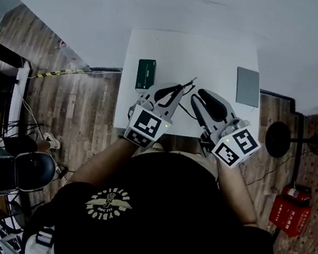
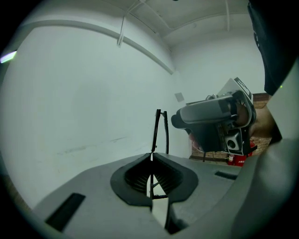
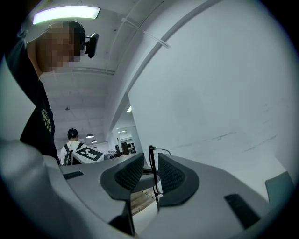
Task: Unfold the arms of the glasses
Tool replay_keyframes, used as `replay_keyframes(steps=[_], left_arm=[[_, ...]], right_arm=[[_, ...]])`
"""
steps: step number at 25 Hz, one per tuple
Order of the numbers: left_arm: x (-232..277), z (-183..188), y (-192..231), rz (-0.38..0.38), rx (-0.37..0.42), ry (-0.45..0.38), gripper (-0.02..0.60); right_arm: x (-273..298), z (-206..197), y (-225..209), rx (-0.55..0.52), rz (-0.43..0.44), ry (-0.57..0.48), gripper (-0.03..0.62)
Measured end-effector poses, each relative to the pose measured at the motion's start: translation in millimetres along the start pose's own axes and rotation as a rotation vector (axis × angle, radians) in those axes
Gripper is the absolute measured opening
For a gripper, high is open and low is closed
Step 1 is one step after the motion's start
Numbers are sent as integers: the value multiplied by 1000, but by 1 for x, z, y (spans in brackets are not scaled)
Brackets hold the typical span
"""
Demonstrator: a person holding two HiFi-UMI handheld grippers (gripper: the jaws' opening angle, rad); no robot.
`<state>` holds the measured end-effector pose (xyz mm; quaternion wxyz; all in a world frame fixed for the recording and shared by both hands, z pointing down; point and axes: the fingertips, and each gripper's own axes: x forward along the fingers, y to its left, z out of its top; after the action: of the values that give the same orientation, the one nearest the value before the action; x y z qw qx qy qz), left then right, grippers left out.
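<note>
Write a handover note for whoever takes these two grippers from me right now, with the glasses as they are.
Left gripper: shut on the glasses, holding them in the air over the near edge of the white table.
Right gripper: open, with a thin black part of the glasses between its jaws, not clamped.
Done: the glasses are off the table and sit between both grippers.
Left: no arm looks swung out yet; two thin black pieces lie close side by side. Probably close the right gripper on that arm and swing it out, then do the other.

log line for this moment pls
left gripper: shut on glasses | right gripper: open, jaws either side of glasses
</note>
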<state>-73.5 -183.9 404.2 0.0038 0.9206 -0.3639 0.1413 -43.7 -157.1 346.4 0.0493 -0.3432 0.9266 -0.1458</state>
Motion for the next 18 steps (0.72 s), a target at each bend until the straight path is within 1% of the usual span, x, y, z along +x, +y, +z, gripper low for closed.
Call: replay_keyframes(steps=[5, 7, 8, 11, 18], left_arm=[[5, -3, -16, -21, 66, 10, 20], [5, 0, -21, -15, 84, 28, 20], [5, 3, -24, -7, 92, 39, 20], [7, 3, -33, -1, 113, 68, 20], [15, 1, -43, 16, 141, 126, 20]], right_arm=[[0, -5, 0, 0, 3, 20, 87], [-2, -6, -1, 1, 6, 28, 87], [-4, -6, -2, -1, 6, 33, 81], [-11, -10, -9, -16, -11, 63, 21], [-30, -16, -23, -22, 16, 139, 18]])
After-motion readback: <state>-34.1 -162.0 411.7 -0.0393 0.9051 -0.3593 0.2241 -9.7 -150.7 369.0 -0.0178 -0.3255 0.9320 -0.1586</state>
